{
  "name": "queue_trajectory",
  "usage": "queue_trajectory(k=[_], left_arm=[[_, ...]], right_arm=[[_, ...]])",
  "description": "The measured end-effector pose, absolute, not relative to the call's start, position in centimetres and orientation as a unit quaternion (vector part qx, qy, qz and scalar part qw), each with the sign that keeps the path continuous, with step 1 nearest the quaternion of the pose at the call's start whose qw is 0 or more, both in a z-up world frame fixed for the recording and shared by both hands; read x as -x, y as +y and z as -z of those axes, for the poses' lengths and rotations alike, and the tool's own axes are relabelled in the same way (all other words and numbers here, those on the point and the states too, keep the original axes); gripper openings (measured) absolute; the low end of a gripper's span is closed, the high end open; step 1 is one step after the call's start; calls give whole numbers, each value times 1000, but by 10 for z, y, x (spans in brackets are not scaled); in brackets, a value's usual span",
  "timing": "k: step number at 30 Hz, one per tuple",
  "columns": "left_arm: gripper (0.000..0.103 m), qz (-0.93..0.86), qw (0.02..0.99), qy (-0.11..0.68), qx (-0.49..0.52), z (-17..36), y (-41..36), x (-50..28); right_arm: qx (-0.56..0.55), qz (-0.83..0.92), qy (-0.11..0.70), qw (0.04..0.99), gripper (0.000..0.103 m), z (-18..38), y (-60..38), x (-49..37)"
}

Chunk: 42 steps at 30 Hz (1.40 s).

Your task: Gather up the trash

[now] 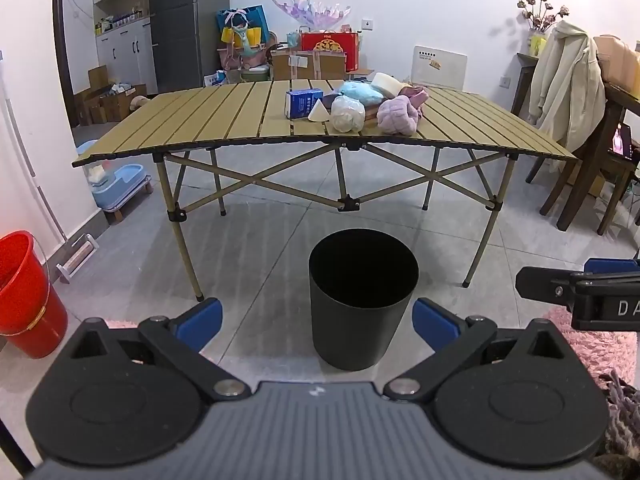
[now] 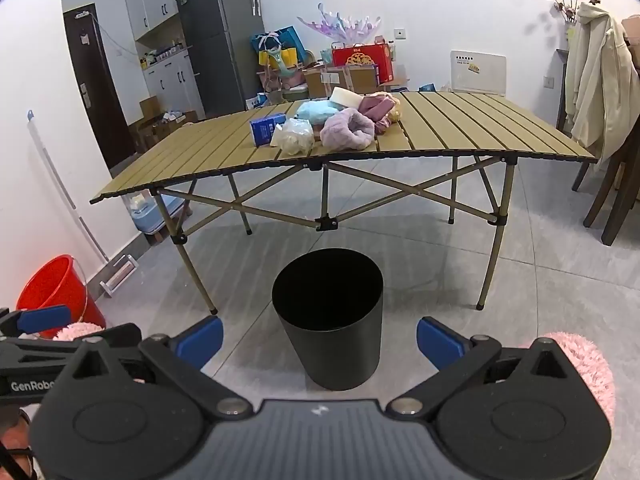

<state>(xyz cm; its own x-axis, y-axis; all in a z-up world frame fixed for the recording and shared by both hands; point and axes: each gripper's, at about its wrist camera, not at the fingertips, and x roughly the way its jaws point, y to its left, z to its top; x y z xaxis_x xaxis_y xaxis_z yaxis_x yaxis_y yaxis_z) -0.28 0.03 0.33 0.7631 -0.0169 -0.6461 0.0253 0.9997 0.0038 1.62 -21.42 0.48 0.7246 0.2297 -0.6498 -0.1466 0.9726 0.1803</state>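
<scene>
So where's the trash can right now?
The black trash can stands on the floor in both views, centred just ahead of the open jaws, in front of the folding table.

You've got a black bin (image 1: 360,304) upright on the floor before the table's (image 1: 224,120) front edge; a clear bag (image 1: 347,114), blue box (image 1: 303,102) clustered mid-table

My left gripper (image 1: 317,322): matte black linkage arms, blue finger pads (image 1: 202,317), silver pivot screws, two round black housings, ribbed grey body with a small white mark. My right gripper (image 2: 320,342): same build, blue pads (image 2: 438,340). White lettering "GenRobo" shows on the left unit's side in the right view.
</scene>
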Motion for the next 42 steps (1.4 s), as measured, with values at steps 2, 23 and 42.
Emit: queue_trajectory(k=[2,23,42], left_arm=[[103,11,939,343,-7,-3,0,3],[103,12,940,340,-7,-4,-1,4],[103,12,941,338,-7,-6,0,3]], right_arm=[[-59,-102,357,927,103,-5,-216,-18],[-57,-102,349,930,103,0,-214,-13],[-58,-101,345,931,103,-3,-214,-13]])
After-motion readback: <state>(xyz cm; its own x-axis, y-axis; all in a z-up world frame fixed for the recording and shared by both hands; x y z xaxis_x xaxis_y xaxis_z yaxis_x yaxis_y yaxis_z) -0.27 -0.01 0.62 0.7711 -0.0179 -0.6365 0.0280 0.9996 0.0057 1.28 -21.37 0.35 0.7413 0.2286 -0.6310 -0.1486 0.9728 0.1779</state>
